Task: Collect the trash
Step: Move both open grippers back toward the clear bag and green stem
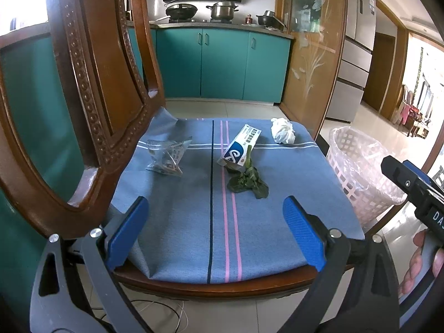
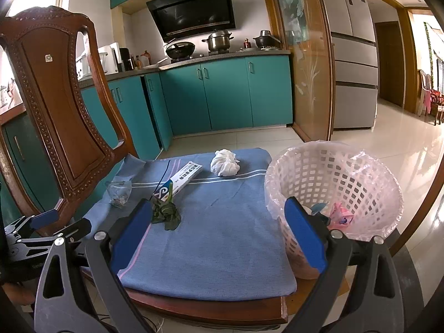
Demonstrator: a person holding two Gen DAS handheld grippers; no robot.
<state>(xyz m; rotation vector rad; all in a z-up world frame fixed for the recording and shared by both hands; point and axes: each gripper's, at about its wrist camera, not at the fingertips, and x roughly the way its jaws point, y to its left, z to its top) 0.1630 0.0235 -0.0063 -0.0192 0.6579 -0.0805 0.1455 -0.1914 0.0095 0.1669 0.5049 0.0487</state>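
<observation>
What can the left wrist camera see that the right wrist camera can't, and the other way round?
Only the left wrist view shows the person's hand holding the right gripper's handle, and the full pink stripes on the blue cloth.

Only the right wrist view looks down into the white basket, where some pink trash already lies, and shows the whole chair back.

Both show the crumpled tissue, the toothpaste box, the green leaf and the clear wrapper lying on the cloth, with each gripper's jaws wide apart and empty.
</observation>
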